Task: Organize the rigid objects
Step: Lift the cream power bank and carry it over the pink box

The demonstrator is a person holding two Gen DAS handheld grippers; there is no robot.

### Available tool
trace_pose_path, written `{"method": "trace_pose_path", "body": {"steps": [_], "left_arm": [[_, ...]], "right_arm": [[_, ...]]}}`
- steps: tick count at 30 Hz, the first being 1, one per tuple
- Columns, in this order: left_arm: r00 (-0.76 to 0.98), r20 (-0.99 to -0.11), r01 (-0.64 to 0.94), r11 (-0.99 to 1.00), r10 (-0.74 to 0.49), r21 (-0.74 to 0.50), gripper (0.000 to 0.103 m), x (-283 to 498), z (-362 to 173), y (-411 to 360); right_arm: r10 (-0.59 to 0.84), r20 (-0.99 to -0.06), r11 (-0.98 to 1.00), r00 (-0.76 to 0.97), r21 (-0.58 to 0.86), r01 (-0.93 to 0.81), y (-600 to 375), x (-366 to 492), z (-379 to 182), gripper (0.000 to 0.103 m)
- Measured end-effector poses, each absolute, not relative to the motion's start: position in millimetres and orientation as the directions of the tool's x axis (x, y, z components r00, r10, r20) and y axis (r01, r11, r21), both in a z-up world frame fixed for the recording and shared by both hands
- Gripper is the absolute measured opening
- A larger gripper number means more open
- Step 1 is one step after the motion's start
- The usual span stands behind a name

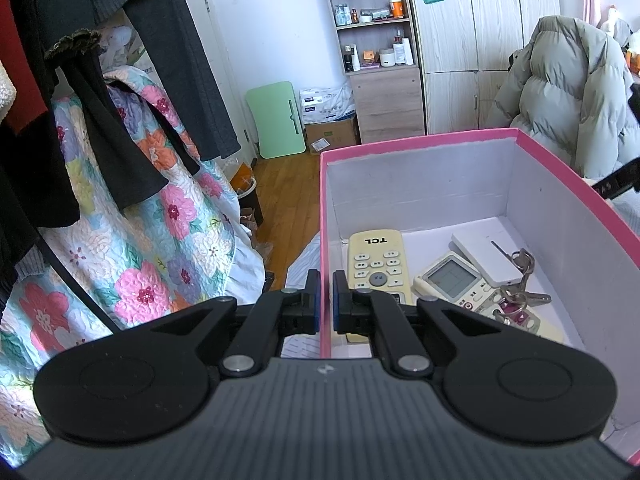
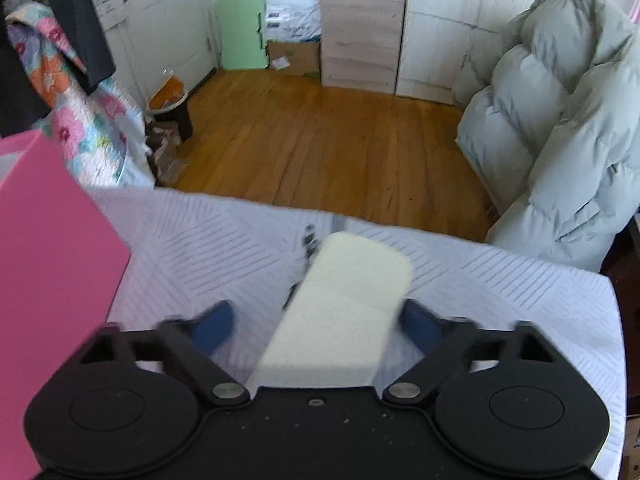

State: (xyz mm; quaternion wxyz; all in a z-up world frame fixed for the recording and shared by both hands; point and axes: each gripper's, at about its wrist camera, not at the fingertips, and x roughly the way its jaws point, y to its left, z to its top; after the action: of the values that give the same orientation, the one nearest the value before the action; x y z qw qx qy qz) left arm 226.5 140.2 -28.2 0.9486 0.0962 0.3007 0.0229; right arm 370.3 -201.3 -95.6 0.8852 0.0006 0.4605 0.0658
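Note:
A pink box with a white inside holds a cream TCL remote, a second grey-screened remote, a white flat device and a bunch of keys. My left gripper is shut on the box's left wall, one finger inside and one outside. My right gripper is open around a cream rectangular block lying on the white patterned bedspread; both blue pads stand apart from it. The pink box's outer wall shows at the left of the right wrist view.
A floral quilt and dark hanging clothes are left of the box. A grey puffer coat hangs at the right. Wooden floor, a shelf unit and wardrobe lie beyond the bed edge. A small dark item lies past the block.

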Motion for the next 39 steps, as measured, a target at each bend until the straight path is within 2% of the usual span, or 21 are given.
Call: {"method": "trace_pose_path", "body": {"steps": [5, 10, 18, 23, 33, 36, 39], "left_arm": [[0.819, -0.566, 0.017, 0.981, 0.098, 0.194, 0.005, 225.1, -28.2, 139.5], [0.817, -0.567, 0.018, 0.978, 0.104, 0.207, 0.005, 225.0, -27.9, 138.8], [0.817, -0.567, 0.017, 0.979, 0.104, 0.204, 0.005, 224.7, -27.4, 138.6], [0.817, -0.567, 0.017, 0.979, 0.105, 0.205, 0.006, 224.6, -27.1, 138.8], [0.819, -0.564, 0.015, 0.979, 0.105, 0.204, 0.006, 225.0, -26.9, 138.7], [0.825, -0.555, 0.013, 0.977, 0.11, 0.212, 0.005, 224.2, -26.1, 137.6], [0.828, -0.552, 0.018, 0.978, 0.103, 0.208, 0.006, 223.2, -26.3, 138.2]], "right_arm": [[0.202, -0.799, 0.978, 0.566, 0.199, -0.068, -224.9, 364.5, -89.1, 0.062], [0.301, -0.709, 0.943, 0.637, 0.322, -0.087, -237.6, 328.2, -67.9, 0.061], [0.346, -0.578, 0.934, 0.739, 0.29, -0.211, -227.8, 252.3, -24.3, 0.058], [0.352, -0.517, 0.936, 0.78, 0.217, -0.279, -214.6, 232.5, -1.8, 0.058], [0.516, -0.334, 0.856, 0.789, 0.224, -0.465, -176.1, 205.8, 59.2, 0.058], [0.592, -0.332, 0.806, 0.735, 0.273, -0.526, -155.5, 218.6, 62.9, 0.058], [0.639, -0.375, 0.769, 0.671, 0.287, -0.571, -119.8, 242.9, 52.3, 0.058]]}}
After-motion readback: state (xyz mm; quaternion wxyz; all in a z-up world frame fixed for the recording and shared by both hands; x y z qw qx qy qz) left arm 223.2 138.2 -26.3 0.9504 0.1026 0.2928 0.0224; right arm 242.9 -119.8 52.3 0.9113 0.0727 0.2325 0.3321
